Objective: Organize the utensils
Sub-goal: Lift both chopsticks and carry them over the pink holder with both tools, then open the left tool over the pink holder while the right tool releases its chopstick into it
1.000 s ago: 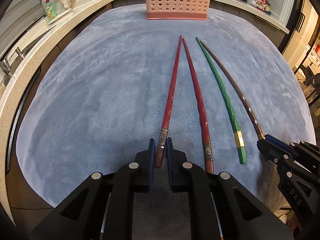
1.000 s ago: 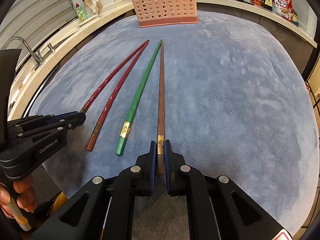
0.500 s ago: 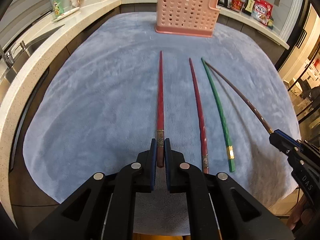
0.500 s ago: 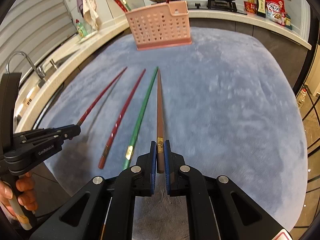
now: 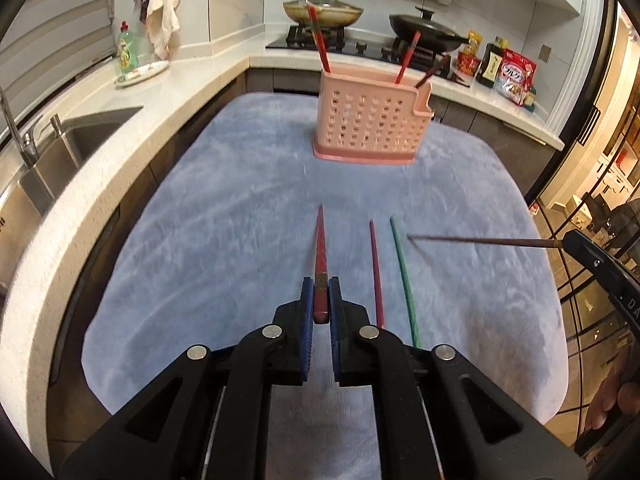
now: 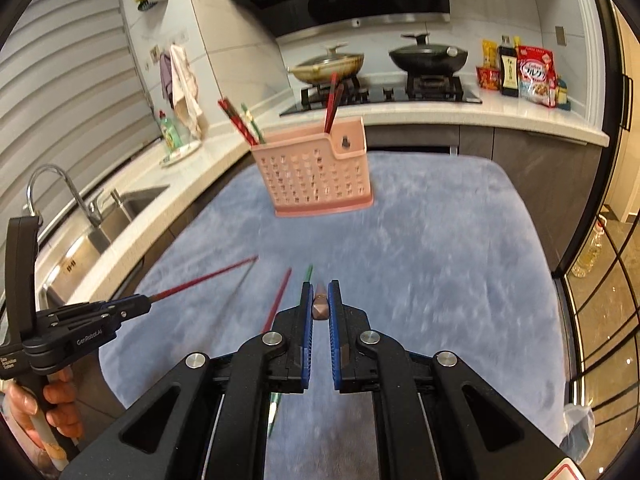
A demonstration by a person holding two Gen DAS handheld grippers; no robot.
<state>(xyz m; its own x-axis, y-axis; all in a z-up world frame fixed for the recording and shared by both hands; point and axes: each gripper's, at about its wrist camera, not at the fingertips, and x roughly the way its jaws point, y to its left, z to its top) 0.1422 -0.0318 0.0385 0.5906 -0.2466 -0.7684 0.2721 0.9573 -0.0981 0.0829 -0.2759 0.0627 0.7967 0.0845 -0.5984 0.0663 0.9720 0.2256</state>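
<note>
A: My left claw (image 5: 321, 300) pinches the red chopstick (image 5: 320, 248), and my right claw (image 6: 320, 300) pinches the brown chopstick (image 6: 320, 306); both are now lifted off the blue mat (image 5: 224, 240), which they lay on a second ago.

B: Anything hard to see?

A: The brown one points straight away from the right camera, so only its butt shows. The dark red chopstick (image 5: 376, 276) and the green chopstick (image 5: 402, 276) lie on the mat. The pink basket (image 5: 370, 124) stands beyond on the worktop.

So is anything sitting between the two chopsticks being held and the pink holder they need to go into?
Nothing visible blocks the way. The left gripper holds a red chopstick, the right gripper a brown chopstick. Only bare blue mat lies before the pink holder; two more chopsticks lie flat below.
</note>
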